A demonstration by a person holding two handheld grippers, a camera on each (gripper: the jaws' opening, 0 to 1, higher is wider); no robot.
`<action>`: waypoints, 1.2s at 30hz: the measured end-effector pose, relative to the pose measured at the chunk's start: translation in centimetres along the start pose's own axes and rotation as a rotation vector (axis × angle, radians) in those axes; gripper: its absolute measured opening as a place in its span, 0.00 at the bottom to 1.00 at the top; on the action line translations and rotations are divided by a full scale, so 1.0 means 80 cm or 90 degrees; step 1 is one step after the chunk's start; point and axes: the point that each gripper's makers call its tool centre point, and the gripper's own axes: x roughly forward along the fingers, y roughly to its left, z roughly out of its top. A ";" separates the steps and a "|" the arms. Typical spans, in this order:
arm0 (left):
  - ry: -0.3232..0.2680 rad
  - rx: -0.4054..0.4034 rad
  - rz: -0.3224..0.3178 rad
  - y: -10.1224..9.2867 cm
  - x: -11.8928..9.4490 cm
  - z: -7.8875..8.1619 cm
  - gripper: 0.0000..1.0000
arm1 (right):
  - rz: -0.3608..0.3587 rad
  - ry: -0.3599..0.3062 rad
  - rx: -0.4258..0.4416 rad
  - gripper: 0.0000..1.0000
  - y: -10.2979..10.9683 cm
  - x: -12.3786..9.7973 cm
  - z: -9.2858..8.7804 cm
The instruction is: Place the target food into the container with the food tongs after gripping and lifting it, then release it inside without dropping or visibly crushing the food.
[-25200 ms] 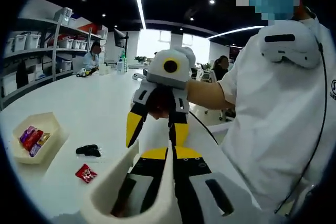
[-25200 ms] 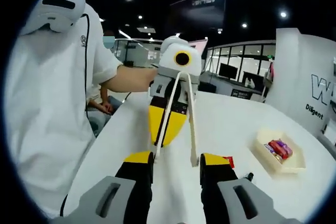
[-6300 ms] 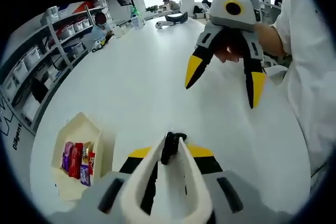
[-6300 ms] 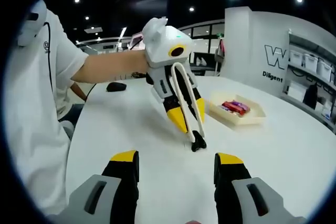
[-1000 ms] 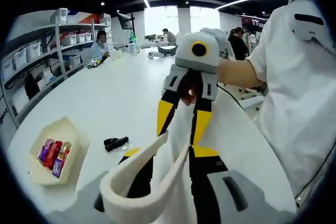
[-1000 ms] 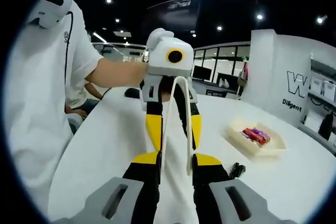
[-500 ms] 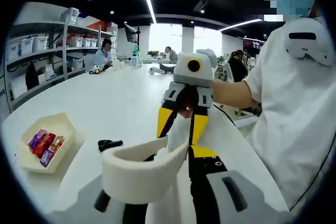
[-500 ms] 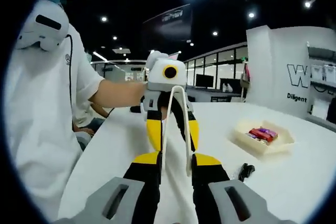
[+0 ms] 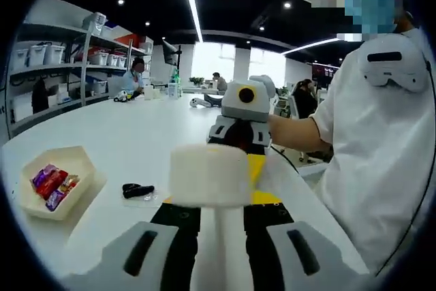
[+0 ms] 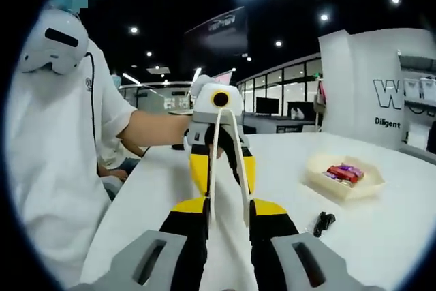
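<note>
so the tongs (image 10: pixel 227 168) have swung round since a second ago: in the left gripper view the white loop end used to sit tilted off to the left, and now it faces the camera square on as a blurry white block (image 9: pixel 210 175), dead centre over the left claw (image 9: pixel 212 219). that claw looks clamped on the tongs' handle, though the loop hides the tips, so that's my read and not something i can see outright. in the right gripper view the tongs' two thin arms run from the left claw down toward the camera, with their tips in the gap of the right claw (image 10: pixel 227 215), whose jaws stand nearly together beside them. i can't tell if it's actually pinching the tips or just flanking them. the long axis of the tongs runs pretty much straight from one claw to the other, tips toward the right claw, loop toward the left camera. the tips are empty. the small dark piece of food (image 9: pixel 137 190) lies on the white table (image 9: pixel 129 141), just beside the cream tray (image 9: pixel 82 161) that already has wrapped snacks in it; in the right gripper view it's the dark lump (image 10: pixel 324 223) near the same tray (image 10: pixel 344 185). so i'd say nothing's been delivered yet, and the tongs are just being squared up well away from the food before another go.
</note>
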 end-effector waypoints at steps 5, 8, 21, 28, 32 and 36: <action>-0.008 -0.018 -0.002 0.000 -0.001 0.000 0.24 | 0.002 0.001 0.005 0.18 0.001 0.001 0.002; -0.021 -0.027 0.030 0.010 0.000 0.001 0.25 | 0.036 0.009 -0.006 0.03 0.013 0.002 -0.001; -0.023 -0.022 0.007 0.001 -0.004 0.001 0.23 | -0.015 -0.013 0.013 0.15 -0.005 -0.002 0.014; -0.016 -0.016 -0.002 -0.005 -0.005 -0.001 0.23 | 0.001 0.026 0.009 0.34 0.007 0.002 0.001; -0.016 -0.016 -0.010 -0.009 -0.005 0.002 0.23 | -0.002 0.043 -0.004 0.33 0.008 0.006 -0.007; -0.013 -0.016 -0.015 -0.012 -0.004 0.001 0.23 | 0.001 0.055 -0.025 0.29 0.010 0.009 -0.010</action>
